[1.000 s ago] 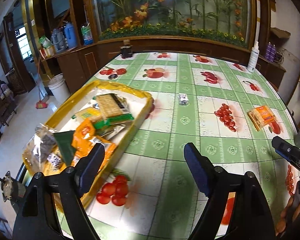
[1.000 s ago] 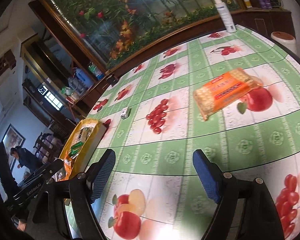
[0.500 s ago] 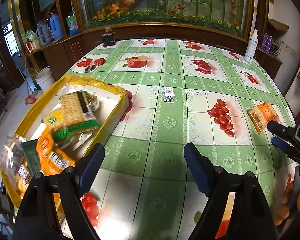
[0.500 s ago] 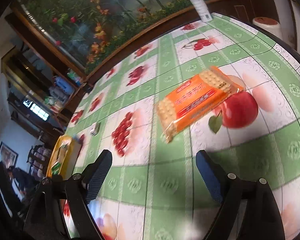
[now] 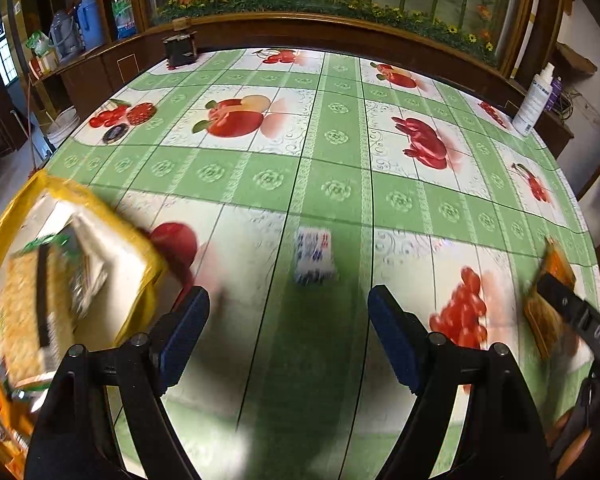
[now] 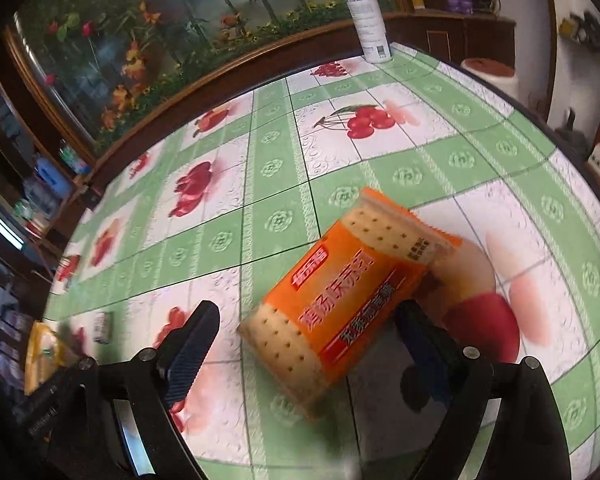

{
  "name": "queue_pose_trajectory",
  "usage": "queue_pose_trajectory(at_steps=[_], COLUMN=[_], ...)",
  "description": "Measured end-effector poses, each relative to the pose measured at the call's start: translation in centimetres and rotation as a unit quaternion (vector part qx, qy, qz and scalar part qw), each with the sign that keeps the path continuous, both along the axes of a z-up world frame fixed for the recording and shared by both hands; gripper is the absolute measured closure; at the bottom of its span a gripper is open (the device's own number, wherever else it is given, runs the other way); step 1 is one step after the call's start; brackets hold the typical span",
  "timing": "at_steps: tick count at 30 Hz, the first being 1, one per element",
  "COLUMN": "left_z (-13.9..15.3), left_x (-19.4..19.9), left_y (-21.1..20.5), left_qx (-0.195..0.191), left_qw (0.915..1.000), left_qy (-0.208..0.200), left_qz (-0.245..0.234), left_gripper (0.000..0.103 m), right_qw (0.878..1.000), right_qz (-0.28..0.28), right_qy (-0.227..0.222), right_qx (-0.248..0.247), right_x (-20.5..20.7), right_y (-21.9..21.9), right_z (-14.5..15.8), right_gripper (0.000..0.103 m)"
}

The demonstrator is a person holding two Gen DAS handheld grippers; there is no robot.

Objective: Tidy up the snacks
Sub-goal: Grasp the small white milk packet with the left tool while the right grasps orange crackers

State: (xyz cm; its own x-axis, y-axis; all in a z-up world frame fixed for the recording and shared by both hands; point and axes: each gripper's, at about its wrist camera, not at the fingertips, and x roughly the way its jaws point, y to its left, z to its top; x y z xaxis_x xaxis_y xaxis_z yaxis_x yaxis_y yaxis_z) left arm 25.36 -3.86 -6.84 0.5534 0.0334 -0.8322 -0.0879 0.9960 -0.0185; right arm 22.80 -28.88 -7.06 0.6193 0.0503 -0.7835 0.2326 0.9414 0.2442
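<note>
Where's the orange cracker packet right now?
Right wrist view: orange cracker packet lies on the tablecloth between the right gripper fingers as its jaws open.

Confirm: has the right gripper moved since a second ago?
Yes. The right gripper closed in on the orange cracker packet lying on the green fruit-print tablecloth.

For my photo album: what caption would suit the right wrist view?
Right gripper, jaws opening, straddles an orange cracker packet on the fruit-print tablecloth, not yet gripping it.
</note>
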Motion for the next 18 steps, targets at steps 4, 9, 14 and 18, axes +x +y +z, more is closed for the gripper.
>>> queue_pose_trajectory(at_steps=[4,9,14,18], left_z=[-1.2,-1.2,-0.7,-0.6], left_x=[2.1,3.3,2.8,1.7], left_y=[-0.8,-1.0,-1.5,-0.7], left_qx=[0.011,0.006,-0.005,-0.023], left_qw=[0.9999,1.0000,0.9995,0.9992], left_qy=[0.006,-0.007,-0.022,-0.019], left_qz=[-0.002,0.002,-0.023,-0.026], left_gripper=[0.021,0.029,0.086,0.086], right_qw=[0.997,0.992,0.987,0.987], right_qz=[0.016,0.047,0.085,0.099], right_qy=[0.011,0.028,0.024,0.013], right_qx=[-0.078,-0.115,-0.131,-0.129], right_x=[1.1,1.8,1.6,1.5], right_y=[1.4,2.3,3.2,3.2], right_z=[-0.4,-0.8,-0.6,-0.4], right_gripper=[0.010,0.010,0.022,0.042])
